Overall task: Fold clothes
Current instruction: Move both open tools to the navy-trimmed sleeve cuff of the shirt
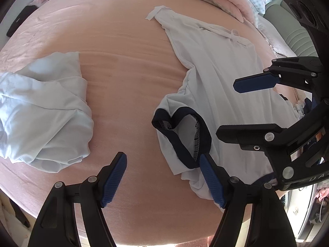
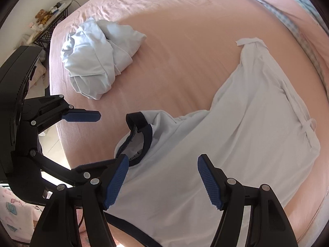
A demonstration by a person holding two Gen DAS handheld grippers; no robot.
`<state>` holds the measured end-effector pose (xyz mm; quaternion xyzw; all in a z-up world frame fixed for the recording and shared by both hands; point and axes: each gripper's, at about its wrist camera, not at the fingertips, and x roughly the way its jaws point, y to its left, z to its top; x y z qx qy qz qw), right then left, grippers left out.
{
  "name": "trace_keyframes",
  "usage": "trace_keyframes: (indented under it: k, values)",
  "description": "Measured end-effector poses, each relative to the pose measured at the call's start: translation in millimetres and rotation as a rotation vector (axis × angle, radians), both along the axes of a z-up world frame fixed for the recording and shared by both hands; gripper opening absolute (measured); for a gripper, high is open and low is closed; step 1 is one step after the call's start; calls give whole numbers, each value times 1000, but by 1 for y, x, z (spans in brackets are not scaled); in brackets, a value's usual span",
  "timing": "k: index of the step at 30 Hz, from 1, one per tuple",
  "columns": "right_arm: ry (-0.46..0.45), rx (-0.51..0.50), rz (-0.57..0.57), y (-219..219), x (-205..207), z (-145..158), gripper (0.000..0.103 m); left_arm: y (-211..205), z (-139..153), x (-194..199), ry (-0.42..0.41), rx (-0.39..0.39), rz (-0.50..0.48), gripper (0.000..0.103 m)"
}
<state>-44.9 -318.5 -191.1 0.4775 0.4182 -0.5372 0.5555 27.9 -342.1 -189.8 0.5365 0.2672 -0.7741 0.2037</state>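
Crumpled pale-blue garment (image 2: 98,57) well apart from white shirt (image 2: 236,133), on pink bed (image 2: 185,41).

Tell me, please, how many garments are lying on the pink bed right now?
2. A crumpled pale-blue garment lies bunched at the left. A white T-shirt with navy trim is spread at the right, under both open grippers. Others may lie out of view.

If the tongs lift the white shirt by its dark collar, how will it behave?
The white shirt is probably floppy: it lies creased on the bed. It likely hangs and stretches from the dark collar, which already curls. It seems light, being thin.
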Motion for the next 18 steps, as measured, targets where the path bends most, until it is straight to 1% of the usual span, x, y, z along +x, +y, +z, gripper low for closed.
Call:
trace_keyframes:
  k: [3, 5, 6, 7, 8, 11, 14, 16, 18]
  values:
    - [25, -6, 38, -9, 6, -7, 69, -4, -6, -1, -7, 42, 26, 72]
    - [44, -6, 68, -13, 10, -11, 69, -6, -11, -1, 0, 93, 48, 71]
    - [58, -6, 83, -14, 12, -13, 69, -8, -13, -2, 4, 116, 56, 70]
    - [69, -6, 92, -14, 13, -14, 69, -9, -15, -2, 7, 139, 65, 67]
    - [77, -7, 98, -15, 14, -14, 69, -9, -16, -2, 10, 150, 67, 65]
    - [102, -9, 118, -17, 15, -16, 69, -3, -11, 2, 6, 147, 69, 58]
    - [126, -7, 135, -18, 16, -18, 69, -4, -7, 5, 22, 154, 76, 58]
    - [132, -1, 142, -20, 14, -21, 69, -7, -5, 10, 48, 179, 92, 58]
    - [140, 2, 157, -22, 14, -23, 69, -12, -5, 15, 84, 219, 124, 58]
